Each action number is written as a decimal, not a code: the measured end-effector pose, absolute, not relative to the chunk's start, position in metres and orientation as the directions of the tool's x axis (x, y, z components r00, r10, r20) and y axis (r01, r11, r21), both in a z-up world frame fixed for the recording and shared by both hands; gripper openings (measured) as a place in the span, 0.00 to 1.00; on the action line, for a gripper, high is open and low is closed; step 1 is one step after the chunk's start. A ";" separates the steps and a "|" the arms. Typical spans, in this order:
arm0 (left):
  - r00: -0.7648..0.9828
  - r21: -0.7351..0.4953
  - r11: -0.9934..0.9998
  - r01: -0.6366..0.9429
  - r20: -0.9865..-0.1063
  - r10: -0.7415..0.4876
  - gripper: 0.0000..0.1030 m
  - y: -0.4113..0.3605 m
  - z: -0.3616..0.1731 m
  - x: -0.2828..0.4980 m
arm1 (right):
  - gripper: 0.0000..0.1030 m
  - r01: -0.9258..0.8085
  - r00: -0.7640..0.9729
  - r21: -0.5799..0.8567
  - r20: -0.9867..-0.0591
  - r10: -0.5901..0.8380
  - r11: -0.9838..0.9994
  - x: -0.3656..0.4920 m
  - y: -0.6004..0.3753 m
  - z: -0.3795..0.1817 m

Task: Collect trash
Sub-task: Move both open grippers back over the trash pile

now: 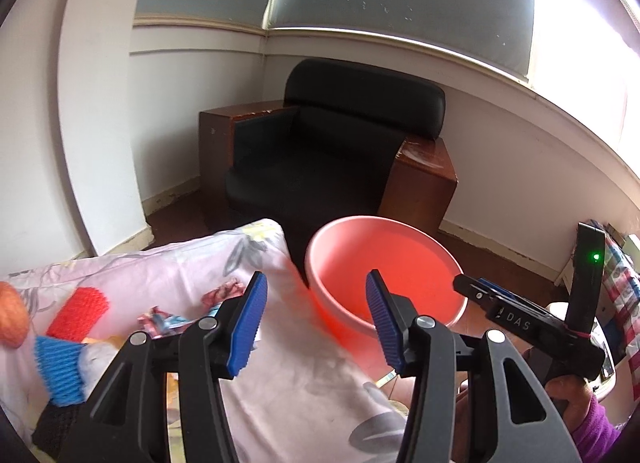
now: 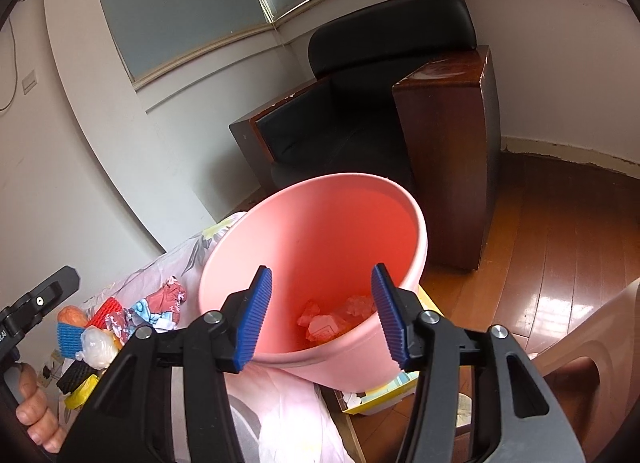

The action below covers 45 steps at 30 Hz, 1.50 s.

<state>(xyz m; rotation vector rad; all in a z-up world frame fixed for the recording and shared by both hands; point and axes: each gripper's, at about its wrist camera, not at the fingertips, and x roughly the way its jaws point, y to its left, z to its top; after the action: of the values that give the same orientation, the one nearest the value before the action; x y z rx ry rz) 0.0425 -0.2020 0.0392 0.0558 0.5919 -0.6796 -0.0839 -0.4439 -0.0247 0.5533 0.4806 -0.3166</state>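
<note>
Both your left gripper (image 1: 316,319) and right gripper (image 2: 322,317) spread, empty; pink bin (image 2: 416,223) overhangs bed edge, so nudging its rim risks tipping it

Black armchair (image 1: 344,143) on wooden floor (image 2: 560,247)

Orange item (image 1: 12,321) cut by left edge; bucket (image 1: 384,267) base hidden behind fingers (image 1: 382,319)

"DAS" is printed on the right gripper (image 1: 516,321) body.
</note>
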 end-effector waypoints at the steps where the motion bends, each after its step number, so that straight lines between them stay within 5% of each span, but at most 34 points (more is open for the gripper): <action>1: 0.629 -0.140 0.788 0.599 -0.526 -0.572 0.49 -0.194 0.042 0.041 | 0.51 0.404 0.846 0.425 -0.511 -0.154 0.810 -0.085 -0.441 -0.022; 16: 0.820 -0.096 0.926 0.364 -0.439 -0.368 0.51 -0.043 0.079 0.026 | 0.51 0.265 0.866 0.421 -0.499 -0.022 0.868 -0.075 -0.382 -0.006; 26: 0.821 -0.095 0.963 0.251 -0.506 -0.264 0.51 0.032 0.055 0.023 | 0.51 0.151 0.845 0.379 -0.529 0.080 0.913 -0.058 -0.323 -0.008; 45: 0.723 -0.152 0.942 0.299 -0.609 -0.327 0.48 -0.011 0.000 0.066 | 0.51 0.007 0.792 0.333 -0.577 0.198 0.943 -0.034 -0.256 -0.013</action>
<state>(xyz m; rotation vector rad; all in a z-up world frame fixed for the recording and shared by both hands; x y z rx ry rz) 0.0656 -0.0107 -0.0004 -0.0445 0.6804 -0.3457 -0.0340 -0.2563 -0.0132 0.3298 0.6507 0.1043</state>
